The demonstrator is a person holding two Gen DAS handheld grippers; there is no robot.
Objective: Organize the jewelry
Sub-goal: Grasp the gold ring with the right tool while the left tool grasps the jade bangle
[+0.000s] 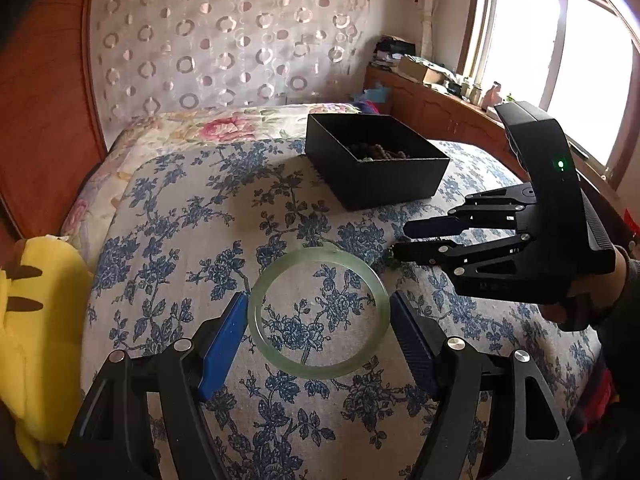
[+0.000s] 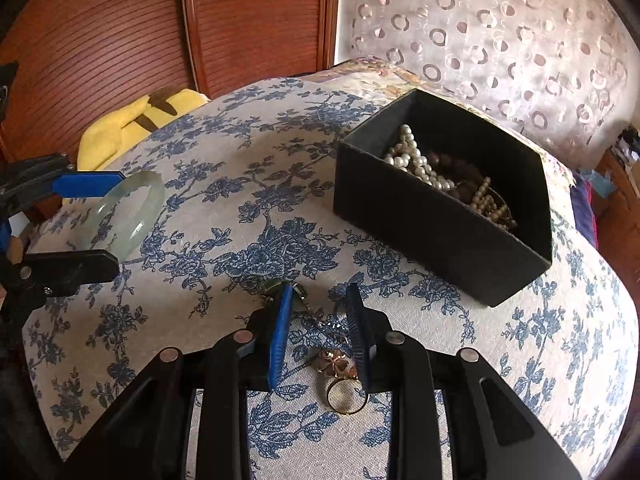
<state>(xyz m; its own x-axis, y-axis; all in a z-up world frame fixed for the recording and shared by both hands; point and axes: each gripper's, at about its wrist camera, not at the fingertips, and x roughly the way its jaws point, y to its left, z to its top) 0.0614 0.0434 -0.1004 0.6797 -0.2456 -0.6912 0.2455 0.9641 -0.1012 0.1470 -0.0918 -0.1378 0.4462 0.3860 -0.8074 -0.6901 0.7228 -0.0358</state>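
A pale green jade bangle (image 1: 318, 314) lies flat on the blue-flowered cloth, between the open fingers of my left gripper (image 1: 318, 312); the fingers stand beside it without a firm grip. The bangle also shows in the right wrist view (image 2: 128, 210). A black box (image 1: 374, 160) further back holds pearl strands (image 2: 416, 160) and brown beads. My right gripper (image 2: 320, 304) is open and empty above a gold ring (image 2: 347, 394) with a rose-gold flower. A small green piece of jewelry (image 2: 298, 292) lies by its left fingertip. The right gripper also shows in the left wrist view (image 1: 404, 240).
A yellow plush toy (image 1: 36, 320) lies at the cloth's left edge. A wooden wardrobe (image 2: 160, 20) stands behind. A curtain with circles (image 1: 224, 40) hangs at the back. A cluttered wooden sill (image 1: 440, 88) runs under the window on the right.
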